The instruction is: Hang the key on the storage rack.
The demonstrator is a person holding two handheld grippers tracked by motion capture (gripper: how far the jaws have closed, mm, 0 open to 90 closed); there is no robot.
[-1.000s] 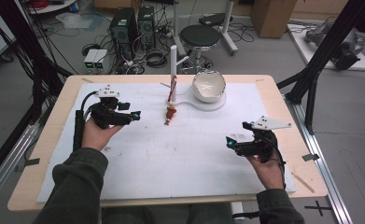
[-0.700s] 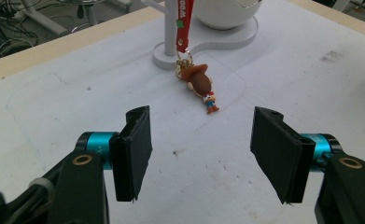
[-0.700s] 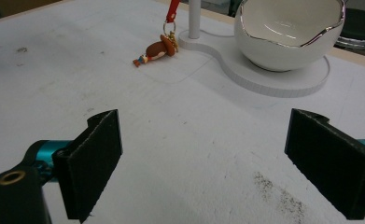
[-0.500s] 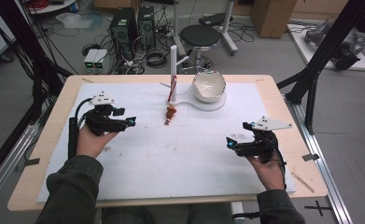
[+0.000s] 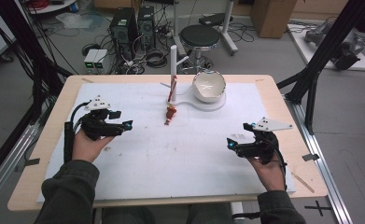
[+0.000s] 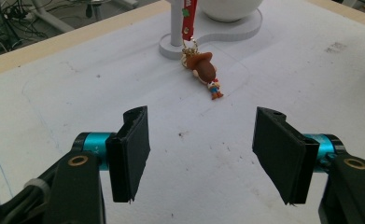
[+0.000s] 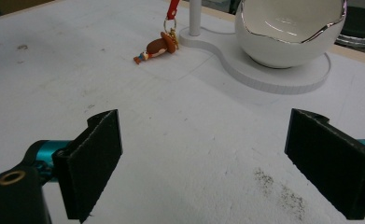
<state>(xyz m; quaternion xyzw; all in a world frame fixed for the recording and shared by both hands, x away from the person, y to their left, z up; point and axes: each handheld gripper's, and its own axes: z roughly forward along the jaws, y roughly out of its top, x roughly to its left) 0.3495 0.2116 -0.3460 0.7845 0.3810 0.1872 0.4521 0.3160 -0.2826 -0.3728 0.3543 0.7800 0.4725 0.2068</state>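
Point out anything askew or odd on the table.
The keychain figure lies tipped over on the mat, its red strap still hung on the white post. The bowl's rim is jagged like a cracked eggshell, perhaps by design.

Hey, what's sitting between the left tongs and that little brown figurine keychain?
Nothing: the left gripper view shows bare white mat between the open left tongs and the brown figurine keychain.

Brown figurine keychain (image 5: 170, 115) lies beside white stand (image 5: 173, 60).
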